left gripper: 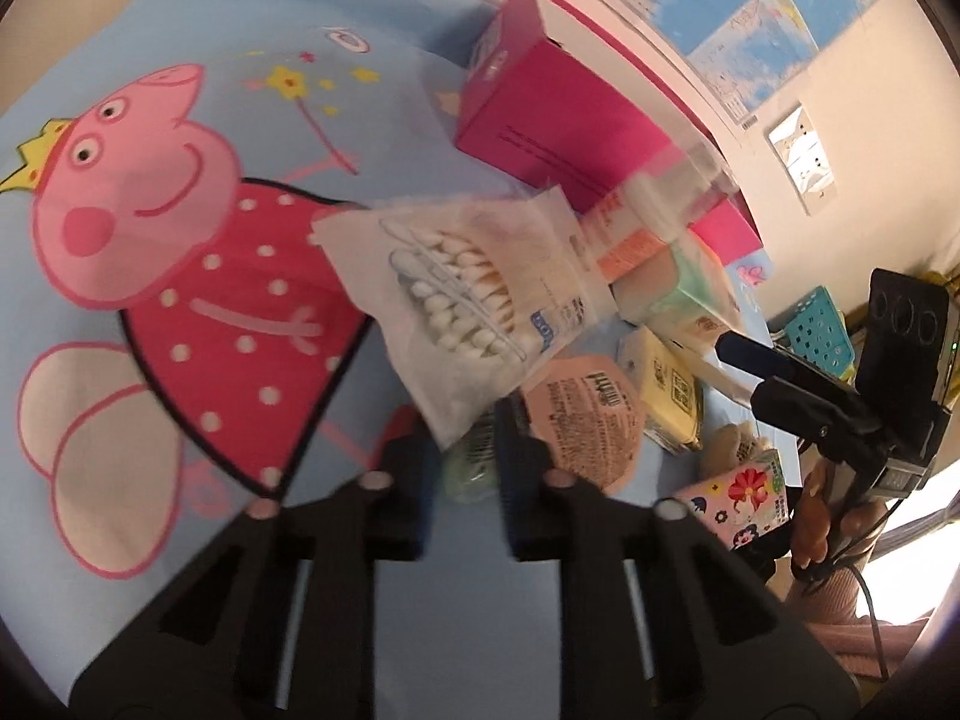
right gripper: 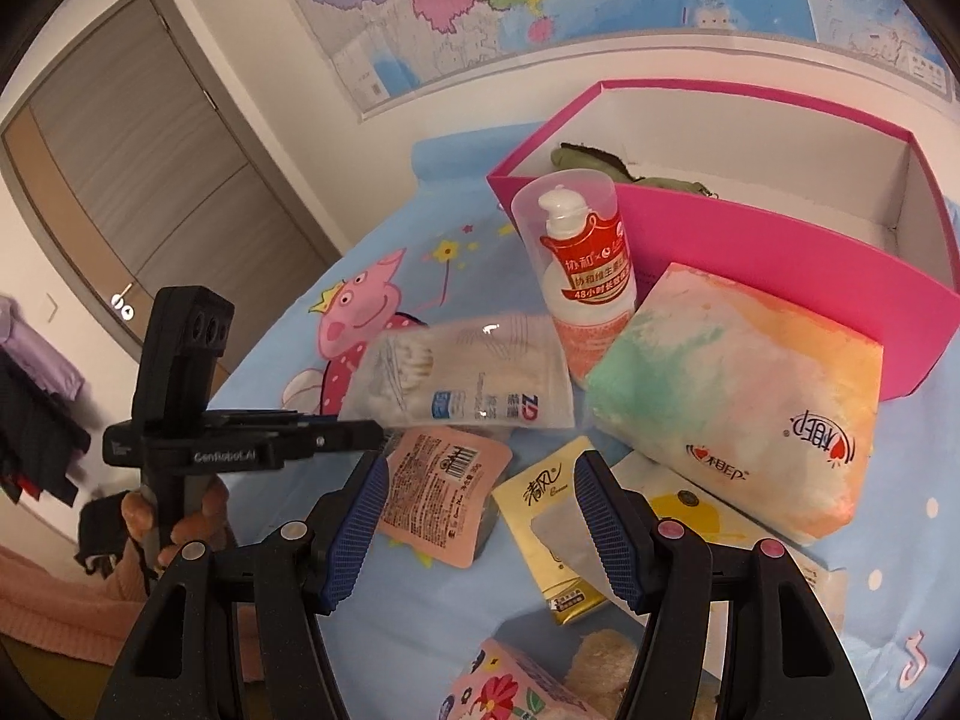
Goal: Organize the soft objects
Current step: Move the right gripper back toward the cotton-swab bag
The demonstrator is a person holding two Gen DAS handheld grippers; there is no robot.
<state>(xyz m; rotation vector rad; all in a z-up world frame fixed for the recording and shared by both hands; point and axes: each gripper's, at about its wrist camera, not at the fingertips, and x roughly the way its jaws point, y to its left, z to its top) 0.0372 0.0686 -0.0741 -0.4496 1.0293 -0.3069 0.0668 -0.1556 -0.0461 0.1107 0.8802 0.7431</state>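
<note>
Translucent plastic, the cotton swab bag [left gripper: 474, 306] hangs above the bedsheet [left gripper: 252, 24], its long axis slanting from the pink box [left gripper: 558, 138] toward the left gripper [left gripper: 465, 450], which is clamped on its blurred lower corner. The right gripper [right gripper: 474, 516] hovers spread apart, holding nothing, over the yellow tissue pack [right gripper: 540, 504].

Lotion bottle [right gripper: 585, 276] stands before the box [right gripper: 780, 252], tissue pack [right gripper: 738, 402] beside it.

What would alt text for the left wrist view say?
The left hand-held gripper lifts a bag of cotton swabs by its corner above a cartoon pig bedsheet, with a pink box and tissue packs behind.
</note>
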